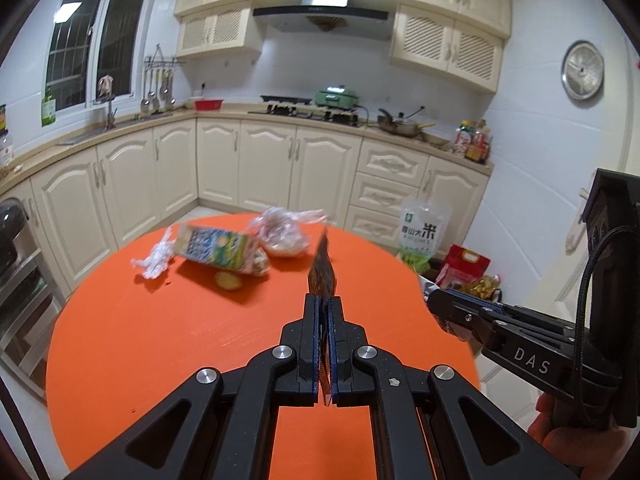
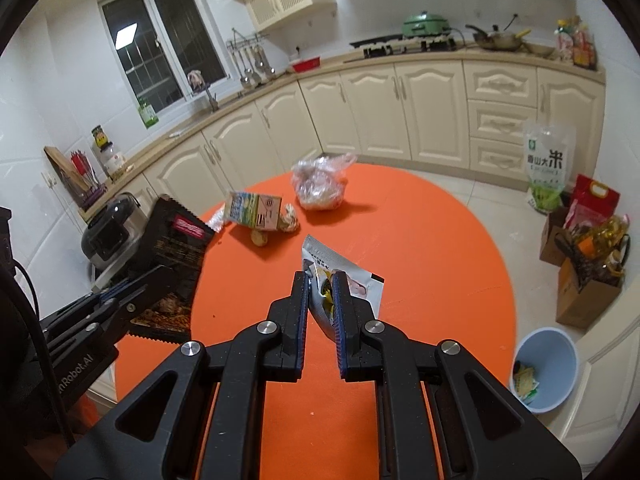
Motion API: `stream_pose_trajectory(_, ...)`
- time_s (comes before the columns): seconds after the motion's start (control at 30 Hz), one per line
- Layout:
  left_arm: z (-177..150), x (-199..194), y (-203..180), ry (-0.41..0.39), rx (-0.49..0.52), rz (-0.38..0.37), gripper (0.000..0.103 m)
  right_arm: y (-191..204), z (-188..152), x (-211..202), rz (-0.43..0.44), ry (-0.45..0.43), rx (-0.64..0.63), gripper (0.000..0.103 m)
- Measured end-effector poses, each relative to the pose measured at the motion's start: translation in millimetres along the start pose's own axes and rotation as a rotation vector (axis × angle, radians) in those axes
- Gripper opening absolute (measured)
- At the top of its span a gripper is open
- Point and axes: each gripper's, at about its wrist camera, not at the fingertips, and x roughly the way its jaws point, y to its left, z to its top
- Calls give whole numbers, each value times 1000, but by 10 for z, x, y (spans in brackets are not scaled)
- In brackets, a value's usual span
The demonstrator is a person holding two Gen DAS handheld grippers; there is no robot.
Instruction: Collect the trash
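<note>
My left gripper (image 1: 325,300) is shut on a dark snack wrapper (image 1: 322,270), held edge-on above the orange round table (image 1: 160,340); the wrapper's flat face shows in the right wrist view (image 2: 172,264). My right gripper (image 2: 321,276) is shut on a white and silver snack packet (image 2: 344,276) above the table (image 2: 420,240). On the table lie a milk carton (image 1: 214,248) (image 2: 254,210), a plastic bag with food (image 1: 284,230) (image 2: 320,184), crumpled plastic (image 1: 156,260) and a small yellowish scrap (image 1: 228,280) (image 2: 260,238).
A blue bin (image 2: 546,372) with some trash stands on the floor to the right of the table. A rice bag (image 2: 546,168), boxes and oil bottles (image 2: 592,248) stand by the cabinets. A cooker (image 2: 108,232) stands on a rack at the left.
</note>
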Motion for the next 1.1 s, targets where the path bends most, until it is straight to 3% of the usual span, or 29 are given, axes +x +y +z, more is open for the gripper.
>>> stream_pose_trajectory(0.23,154,-4,-534,-41,53,-59,0,-227,117,-461,-34,-89,12,11)
stream_pose_trajectory(0.37,148,131,-677,-26,67,-64,0,-408,181,-538,-63,-96,17,11)
stream_pose_trajectory(0.5,54,275,-580,6,76,-8,0,-512,142,-417,-54,-63,25,11)
stream_pose_trajectory(0.77,-312,627,-137,175,25,70,2,-519,-156,-26,-8,34,39,11)
stream_pose_trajectory(0.83,-392,703,-68,210,24,71,8,-543,-202,19,-7,45,43,11)
stream_pose_trajectory(0.9,-442,799,-40,247,25,69,30,-553,-221,50,-5,52,52,11)
stream_pose_trajectory(0.97,-477,896,-7,268,16,51,45,-529,-243,78,-3,59,56,11)
stream_pose_trajectory(1.1,-510,1110,-36,310,26,72,46,-508,-256,120,0,70,58,11)
